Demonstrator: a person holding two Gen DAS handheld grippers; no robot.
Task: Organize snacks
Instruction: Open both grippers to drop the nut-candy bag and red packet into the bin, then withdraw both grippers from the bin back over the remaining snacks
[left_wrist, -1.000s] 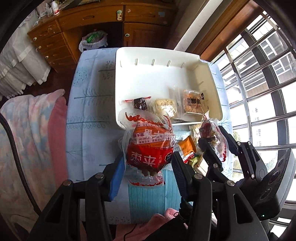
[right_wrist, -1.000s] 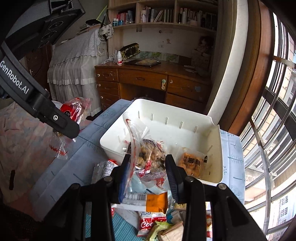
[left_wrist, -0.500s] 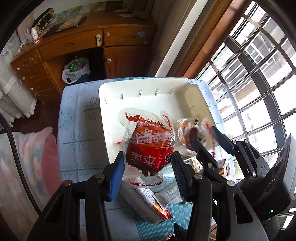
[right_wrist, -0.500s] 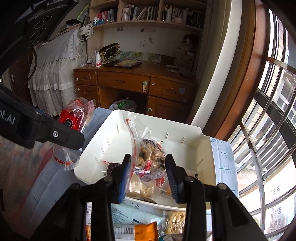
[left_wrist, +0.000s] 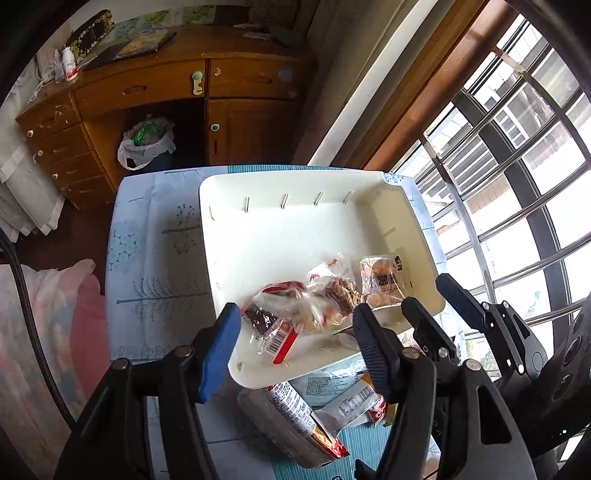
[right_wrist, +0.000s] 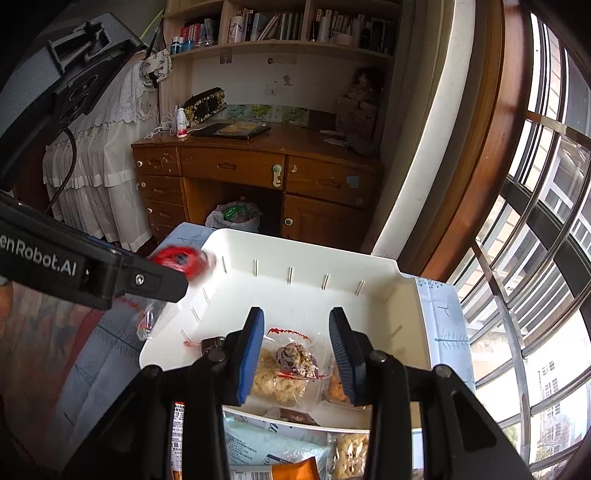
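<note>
The white tray (left_wrist: 295, 229) sits on the blue-clothed worktop (left_wrist: 159, 258), its far half bare. All its snacks are crowded into the near end. These are a small dark packet (left_wrist: 260, 319) at the left, a puffed-rice packet (right_wrist: 275, 380) in the middle and an orange-biscuit packet (left_wrist: 384, 282) by the right wall. A clear nut bag (right_wrist: 295, 356) with red trim lies on top of the puffed rice. More packets (left_wrist: 295, 413) lie loose on the worktop, just in front of the tray's near rim and partly under it.

The left claw (left_wrist: 295, 347) hangs above the tray's near left corner, pointing steeply down. Its jaws are spreading and stand well apart, and neither pad presses on anything. In its own view, only the heap of packets in the tray below shows through the gap. From the right wrist view, the red bag (right_wrist: 181, 258) is a blurred red shape just past the left claw's finger, over the tray's left rim. It is free of the pads. Whether it has touched the tray I cannot tell.

The right claw (right_wrist: 297, 350) is at the near right of the tray, jaws partly apart. The nut bag shows in the gap, but it lies down in the tray and the pads do not clamp it. In the left view, only the tray rim shows between this claw's fingers (left_wrist: 424, 321).
</note>
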